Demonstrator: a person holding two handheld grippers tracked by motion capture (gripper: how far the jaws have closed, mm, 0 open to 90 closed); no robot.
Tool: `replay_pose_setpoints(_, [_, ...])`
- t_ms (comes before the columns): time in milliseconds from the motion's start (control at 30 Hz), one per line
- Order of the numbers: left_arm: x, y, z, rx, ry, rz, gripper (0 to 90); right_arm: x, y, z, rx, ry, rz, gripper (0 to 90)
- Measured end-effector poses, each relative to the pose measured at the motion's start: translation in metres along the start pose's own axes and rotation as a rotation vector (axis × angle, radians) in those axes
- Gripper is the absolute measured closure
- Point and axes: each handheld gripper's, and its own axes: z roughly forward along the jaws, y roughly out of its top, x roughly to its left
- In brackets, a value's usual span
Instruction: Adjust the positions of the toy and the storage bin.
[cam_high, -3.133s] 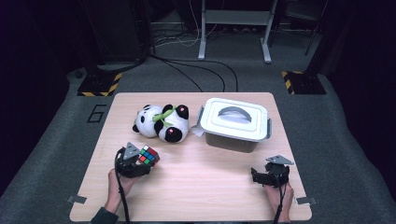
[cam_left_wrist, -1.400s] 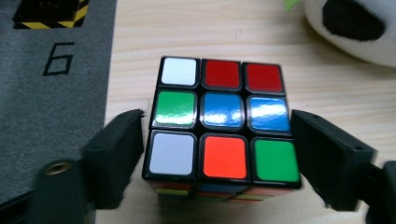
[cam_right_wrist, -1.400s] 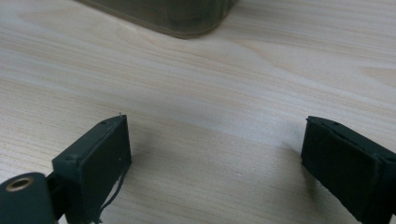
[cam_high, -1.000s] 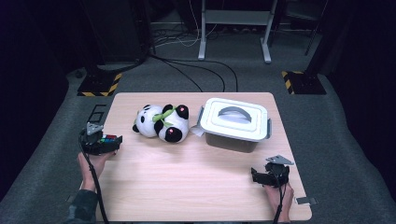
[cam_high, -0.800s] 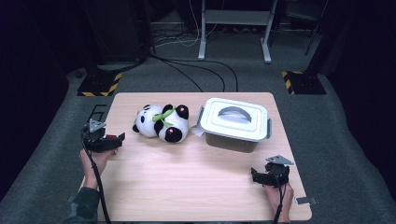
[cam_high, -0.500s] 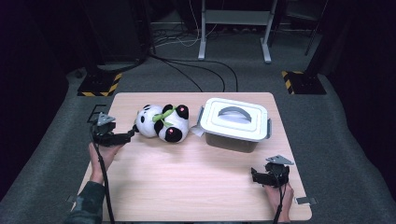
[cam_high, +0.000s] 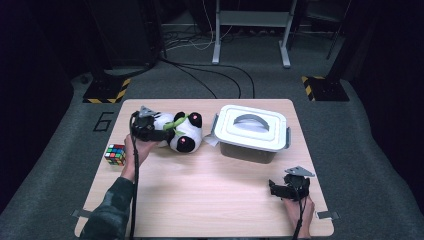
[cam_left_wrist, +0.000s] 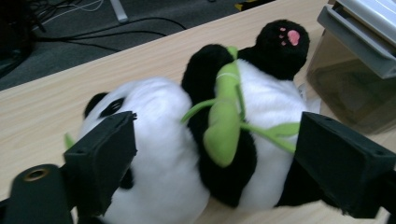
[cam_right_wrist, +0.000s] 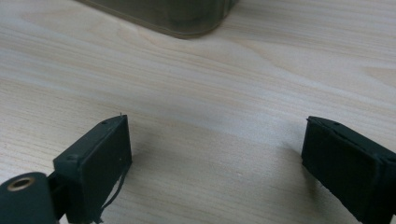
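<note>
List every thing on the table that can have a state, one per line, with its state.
toy panda: lying on its side, between the open left jaws
left gripper: open, around the panda
right gripper: open, empty, over bare table
storage box: lid on
puzzle cube: resting at the table's left edge, scrambled

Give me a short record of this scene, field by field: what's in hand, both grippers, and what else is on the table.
In hand: toy panda, lying on the table
Left gripper: open, jaws either side of the panda
Right gripper: open over bare wood
Cube: at the table's left edge
Box: lid on, right of the panda
</note>
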Motion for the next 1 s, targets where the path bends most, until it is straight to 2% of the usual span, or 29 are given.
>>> replay_pose_setpoints(67, [-0.005, 0.005, 0.012, 0.025, 0.001, 0.027, 15.2, 0.0, 0.0, 0.0, -0.001, 0.001, -0.002, 7.4])
replay_pose_setpoints(233, [-0.01, 0.006, 0.03, 0.053, 0.001, 0.037, 27.0, 0.0, 0.0, 0.0, -0.001, 0.002, -0.002, 7.4])
replay_pose_setpoints(300, [-0.011, 0.003, 0.038, 0.071, 0.008, 0.039, 34.6, 0.0, 0.0, 0.0, -0.002, 0.001, -0.004, 7.4])
replay_pose_setpoints(333, [-0.012, 0.001, 0.041, 0.078, -0.002, 0.038, 40.9, 0.0, 0.0, 0.0, -0.002, 0.001, -0.003, 7.4])
replay_pose_setpoints(400, [-0.012, -0.004, 0.044, 0.055, -0.029, 0.018, 53.0, 0.0, 0.0, 0.0, 0.0, 0.001, -0.001, 7.5])
replay_pose_setpoints(500, [-0.013, -0.009, 0.043, 0.022, -0.023, 0.017, 69.4, 0.0, 0.0, 0.0, -0.001, 0.001, -0.002, 7.5])
replay_pose_setpoints(600, [-0.011, -0.01, 0.039, 0.01, -0.034, 0.012, 73.1, 0.0, 0.0, 0.0, 0.0, 0.002, -0.001, 7.5])
replay_pose_setpoints(667, [-0.01, -0.01, 0.034, 0.019, -0.047, 0.031, 74.0, 0.0, 0.0, 0.0, 0.0, 0.002, -0.001, 7.5])
replay_pose_setpoints(800, [-0.009, -0.014, 0.025, 0.017, -0.071, 0.044, 74.4, 0.0, 0.0, 0.0, 0.0, 0.002, -0.001, 7.4])
replay_pose_setpoints(1000, [-0.013, -0.028, 0.004, 0.018, -0.106, 0.072, 74.5, 0.0, 0.0, 0.0, 0.0, 0.001, -0.002, 7.4])
